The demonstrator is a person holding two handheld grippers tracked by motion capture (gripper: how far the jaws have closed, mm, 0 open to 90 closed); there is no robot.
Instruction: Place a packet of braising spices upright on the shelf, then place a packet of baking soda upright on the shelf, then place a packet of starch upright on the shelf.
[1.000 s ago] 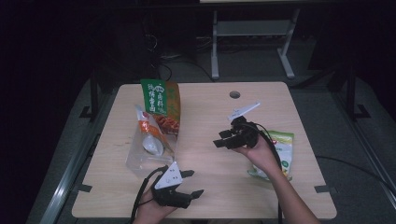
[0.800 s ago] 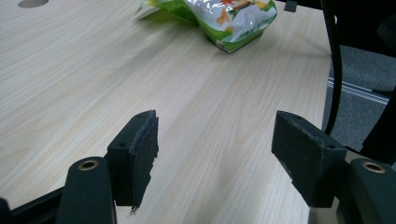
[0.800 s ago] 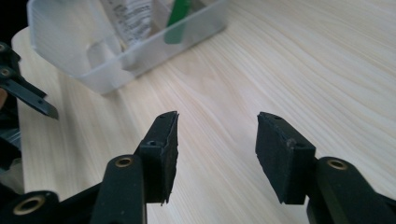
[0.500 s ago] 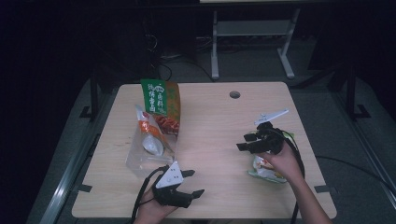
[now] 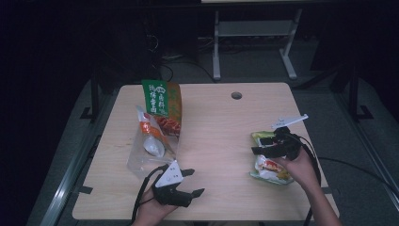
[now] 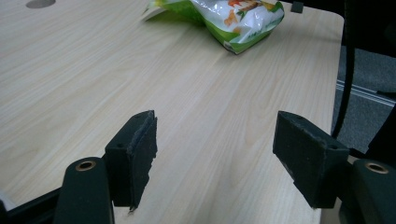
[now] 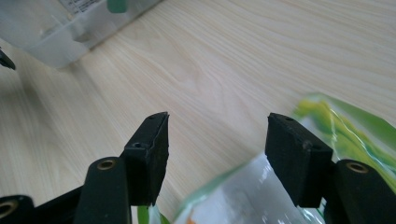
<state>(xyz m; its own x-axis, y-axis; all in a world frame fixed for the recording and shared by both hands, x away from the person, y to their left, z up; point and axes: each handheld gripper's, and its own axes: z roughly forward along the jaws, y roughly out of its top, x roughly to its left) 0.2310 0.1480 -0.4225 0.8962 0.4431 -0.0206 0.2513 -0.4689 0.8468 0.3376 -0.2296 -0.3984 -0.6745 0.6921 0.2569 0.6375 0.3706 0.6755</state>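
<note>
The right hand-held gripper [image 5: 263, 145] hangs over the green snack bag [image 5: 268, 170] at the right near part of the tabletop [image 5: 216, 122], jaws spread wide with nothing between them. In the right gripper view the bag [image 7: 327, 140] lies under and past the jaws, its near end cut off by the frame; whether a jaw touches the film is hard to tell. The person's right hand [image 5: 299, 165] covers much of the bag in the high view. The left hand-held gripper [image 5: 190, 183] sits low at the near edge, jaws also released and empty, aimed across bare wood toward the bag [image 6: 233, 18], well apart from it. At the left far side lie a green-and-orange packet [image 5: 162, 101] and a clear pouch [image 5: 148, 146], overlapping; their print is too small to read. The room beyond is dark.
</note>
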